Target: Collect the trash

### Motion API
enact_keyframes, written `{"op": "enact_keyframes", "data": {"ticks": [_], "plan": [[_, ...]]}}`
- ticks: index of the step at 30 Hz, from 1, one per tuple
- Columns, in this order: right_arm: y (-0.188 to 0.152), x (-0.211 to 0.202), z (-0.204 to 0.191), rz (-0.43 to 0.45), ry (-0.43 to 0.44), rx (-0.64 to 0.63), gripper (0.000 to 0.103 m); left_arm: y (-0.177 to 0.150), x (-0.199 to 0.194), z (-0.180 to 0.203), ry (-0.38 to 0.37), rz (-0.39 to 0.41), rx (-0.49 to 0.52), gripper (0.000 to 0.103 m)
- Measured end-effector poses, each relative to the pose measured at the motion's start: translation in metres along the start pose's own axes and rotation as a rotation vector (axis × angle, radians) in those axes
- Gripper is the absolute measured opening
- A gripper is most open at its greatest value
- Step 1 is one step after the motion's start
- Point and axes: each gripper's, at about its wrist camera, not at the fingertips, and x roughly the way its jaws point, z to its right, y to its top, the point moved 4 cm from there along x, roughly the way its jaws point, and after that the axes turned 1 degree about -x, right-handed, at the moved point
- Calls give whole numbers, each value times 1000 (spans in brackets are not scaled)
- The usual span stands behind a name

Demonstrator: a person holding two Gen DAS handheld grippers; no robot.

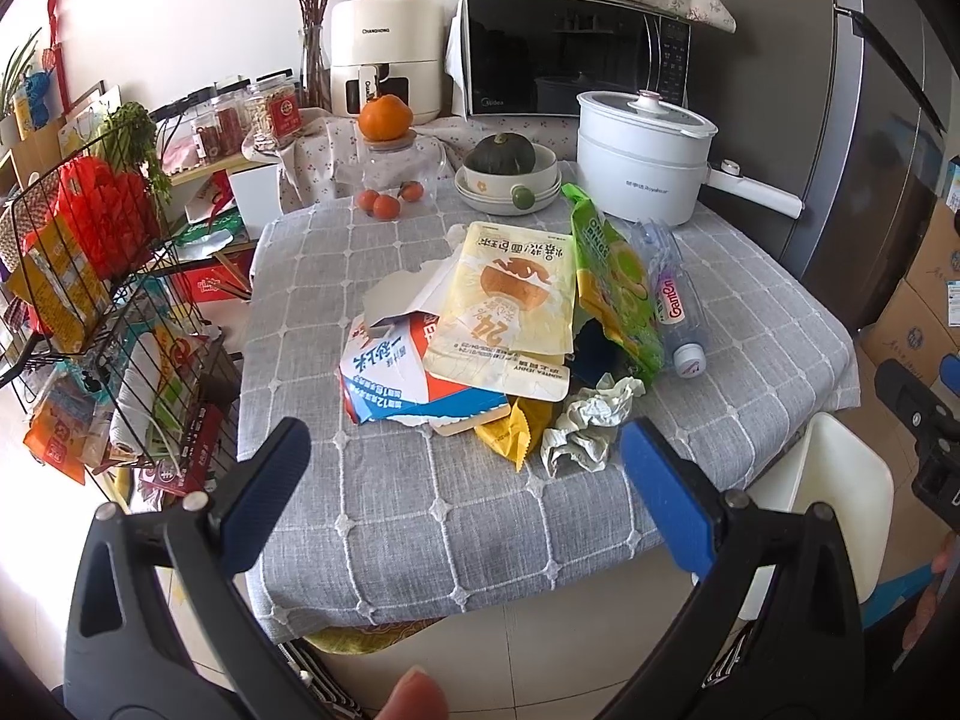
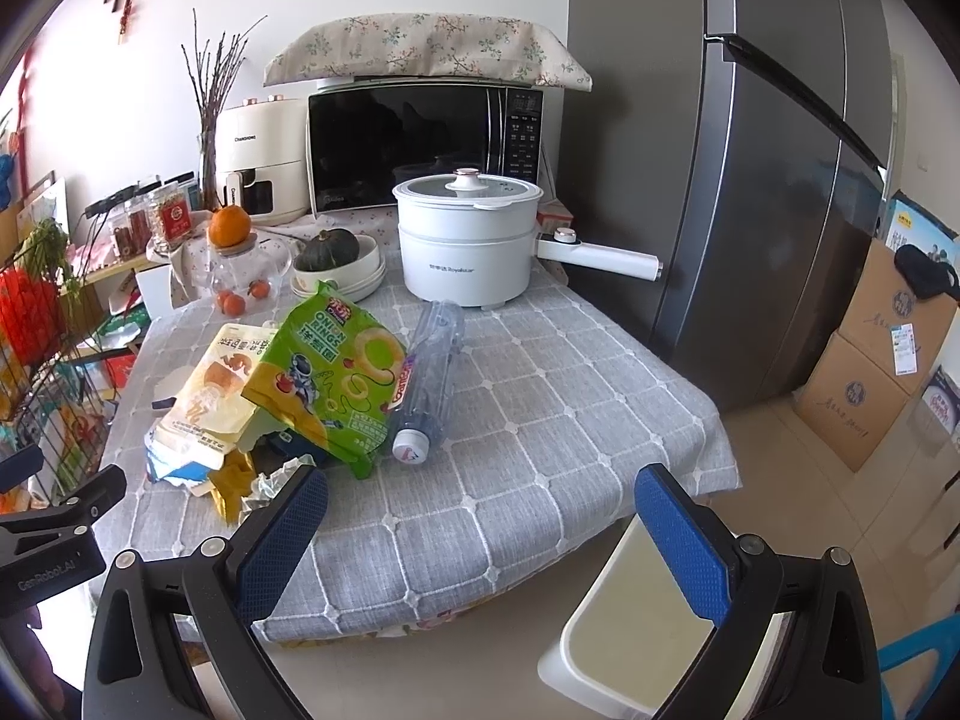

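A heap of trash lies on the grey checked tablecloth [image 1: 420, 510]: a yellow bread bag [image 1: 510, 306], a torn blue and white carton [image 1: 396, 378], a green onion-ring bag [image 1: 612, 288], an empty plastic bottle [image 1: 672, 294], a yellow wrapper [image 1: 510, 432] and a crumpled tissue [image 1: 588, 420]. My left gripper [image 1: 465, 486] is open and empty, just in front of the heap. My right gripper [image 2: 480, 531] is open and empty over the table's front edge, right of the green bag [image 2: 327, 378] and the bottle [image 2: 429, 372]. A white bin [image 2: 636, 624] stands on the floor below it.
A white electric pot [image 2: 468, 240], a bowl with a squash [image 2: 336, 258], oranges in a glass jar [image 1: 387, 168], a microwave [image 2: 420, 144] and an air fryer [image 1: 384, 54] stand at the back. A wire rack [image 1: 90, 300] is left, a fridge [image 2: 750, 180] and boxes [image 2: 870, 372] right.
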Motion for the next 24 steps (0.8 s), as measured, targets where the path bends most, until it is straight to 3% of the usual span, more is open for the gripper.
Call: {"op": "enact_keyframes", "data": {"ticks": [3,7,14,24], "plan": [[3,-1,-2,4,6,2,103,4,-3,2,-12,15,16,103],[9,-5,-3,17,-12,-16,103,12,0,4,-35,-23,36,103],[28,-9,-7,26,4,-65,103,25,0,8,-52,3,103,103],[23,23,-11,-24,28,-62,103,21,27,-4,-71,-17,37,103]]}}
